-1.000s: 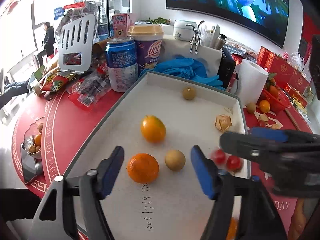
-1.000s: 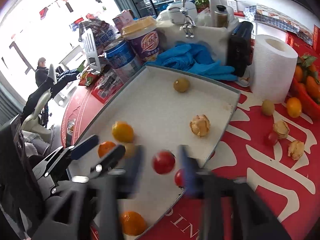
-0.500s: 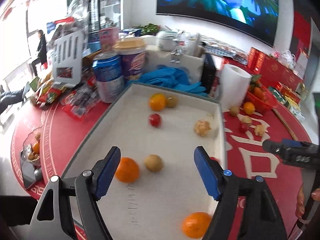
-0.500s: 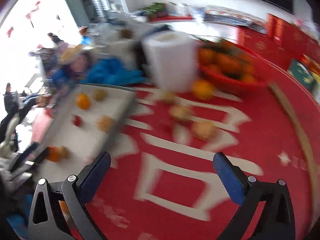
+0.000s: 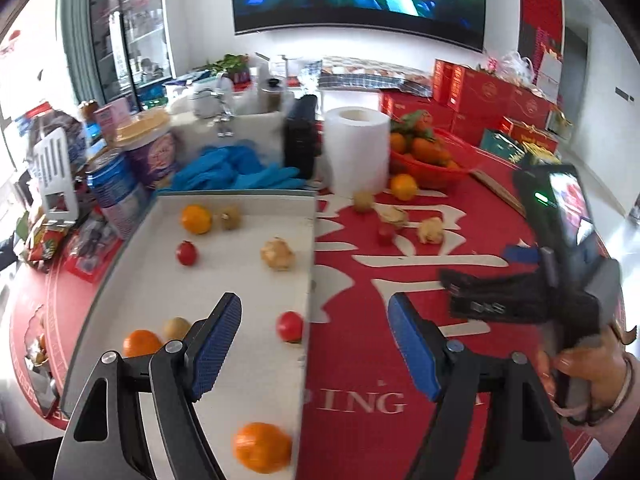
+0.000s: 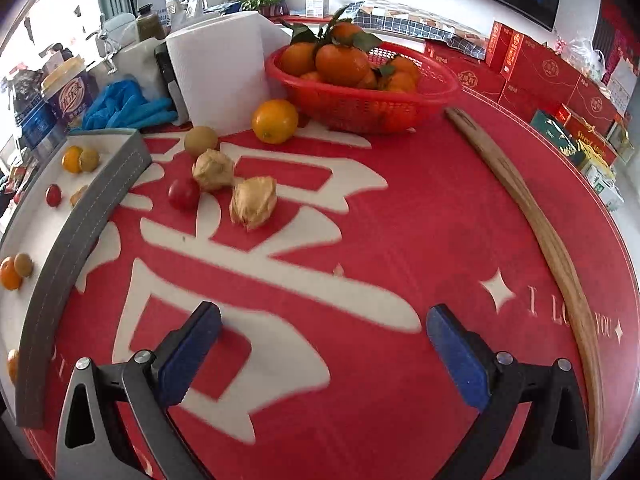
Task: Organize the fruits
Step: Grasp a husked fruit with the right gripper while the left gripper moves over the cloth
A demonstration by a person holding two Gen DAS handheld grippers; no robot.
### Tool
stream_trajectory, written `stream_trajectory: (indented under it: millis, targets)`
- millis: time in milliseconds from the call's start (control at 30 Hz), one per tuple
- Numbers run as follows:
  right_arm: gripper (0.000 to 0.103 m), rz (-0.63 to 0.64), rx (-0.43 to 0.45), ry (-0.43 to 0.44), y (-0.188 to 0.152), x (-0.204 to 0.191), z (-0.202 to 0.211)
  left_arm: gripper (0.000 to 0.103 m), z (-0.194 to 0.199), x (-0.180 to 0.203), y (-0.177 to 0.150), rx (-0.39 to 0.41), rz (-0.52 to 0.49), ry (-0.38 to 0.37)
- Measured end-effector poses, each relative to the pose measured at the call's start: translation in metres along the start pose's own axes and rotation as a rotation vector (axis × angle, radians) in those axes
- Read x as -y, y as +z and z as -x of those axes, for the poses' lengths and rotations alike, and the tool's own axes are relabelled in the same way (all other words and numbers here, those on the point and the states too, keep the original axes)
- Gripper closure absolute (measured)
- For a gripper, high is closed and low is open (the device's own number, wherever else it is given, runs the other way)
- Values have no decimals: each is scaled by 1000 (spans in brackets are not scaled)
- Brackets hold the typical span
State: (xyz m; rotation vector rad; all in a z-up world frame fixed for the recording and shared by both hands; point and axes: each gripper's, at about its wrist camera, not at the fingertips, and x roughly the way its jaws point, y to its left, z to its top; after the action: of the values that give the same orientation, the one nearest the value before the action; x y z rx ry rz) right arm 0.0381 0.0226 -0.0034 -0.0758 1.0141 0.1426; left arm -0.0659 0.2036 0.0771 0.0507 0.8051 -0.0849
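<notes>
Where the tray [image 6: 80, 216] runs off the left edge of the right wrist view, its gray wall hides part of the fruit inside, and an orange [image 6: 13, 364] at the bottom shows only as a sliver. In the left wrist view the nearest orange [image 5: 262, 446] is blurred, and another orange [image 5: 140, 342] sits half behind the left hand-held gripper [image 5: 316, 344], whose jaws stand wide and bare above the tray's right wall. The right hand-held gripper [image 6: 324, 344] has just been opening and now gapes fully, nothing between its jaws, over an open stretch of red worktop [image 6: 400, 240]. Ahead of it and to the left lie two papery husked fruits [image 6: 253, 202], touching each other, with a cherry tomato [image 6: 183, 194] just beside them, a small brown fruit [image 6: 201, 141] and a loose orange [image 6: 275, 121] farther back near the paper roll [image 6: 218, 68] and the red basket [image 6: 360, 100]. A wooden stick [image 6: 536, 224] curves along the right edge.
</notes>
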Motion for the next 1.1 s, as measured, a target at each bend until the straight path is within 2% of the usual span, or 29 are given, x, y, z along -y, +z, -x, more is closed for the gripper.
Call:
stream_trajectory:
  millis: [200,267,333,367,400,433,633,767,967,1067,1100]
  targets:
    - [1,36,24,22,26,-13,-20,24,-3,14,5,-20,-19,5]
    - [10,52,48,30,32,-16,-20,24,-6,17,8,-26,-22,12]
    - [34,68,67,40,35,-20,-19,24,-9,21,12,-33,-22,15]
    - [42,74,74,45,36,-22,-17,24,-11,24,14,-36,-24,15]
    - [64,75,81,46,35,-20,-16,24,-14,27,16,-40,-27,13]
    - [81,69,85,50,33,-16,-14,24,-17,31,17,-45,-30,10]
    - [81,-13,80,96,10,21,3,29,-49,56,29,-72,-46,-7]
    - [81,-80,80,100,-17,49,22,32,-81,68,37,-120,-33,-1]
    - [80,-148,103,102,-42,72,39,33,-125,74,45,-173,-14,51]
    - [80,-161,108,106,-46,77,42,37,-135,68,49,-171,37,37]
    - [80,-162,109,105,-46,77,42,44,-136,67,51,-170,48,34]
